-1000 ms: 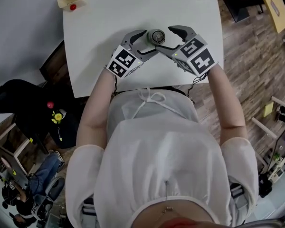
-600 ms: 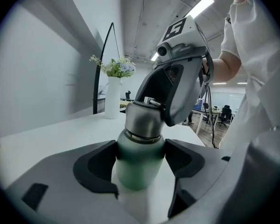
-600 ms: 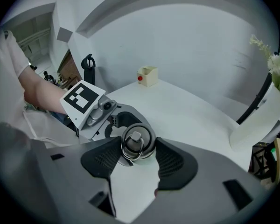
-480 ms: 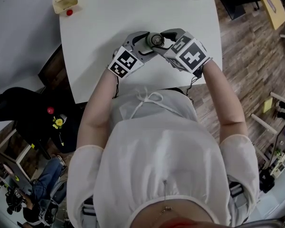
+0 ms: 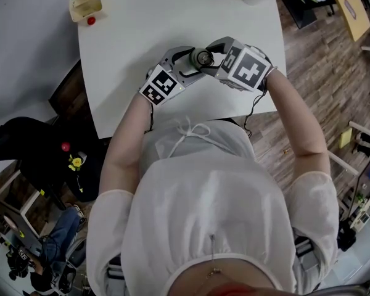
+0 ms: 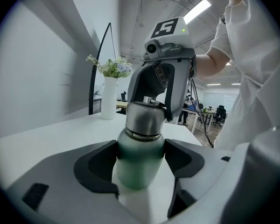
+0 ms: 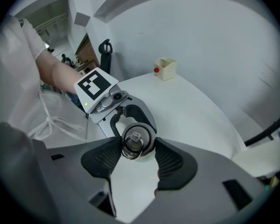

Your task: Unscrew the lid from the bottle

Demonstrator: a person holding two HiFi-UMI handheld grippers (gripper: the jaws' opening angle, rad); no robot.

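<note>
Left claw is clamped on the green body of the bottle, its dark pads pressed against it from both sides. Right claw reaches down from above and has just been closing. Its jaws hold the silver lid between them, with a pad touching it on either side and the lid's small ring loop facing up. The bottle stands upright on the white desk, a little right of its middle, with the lid on its neck. At the far left corner sits a cream box with a red ball just beside it. A white vase of flowers stands at the far edge, to the right.
</note>
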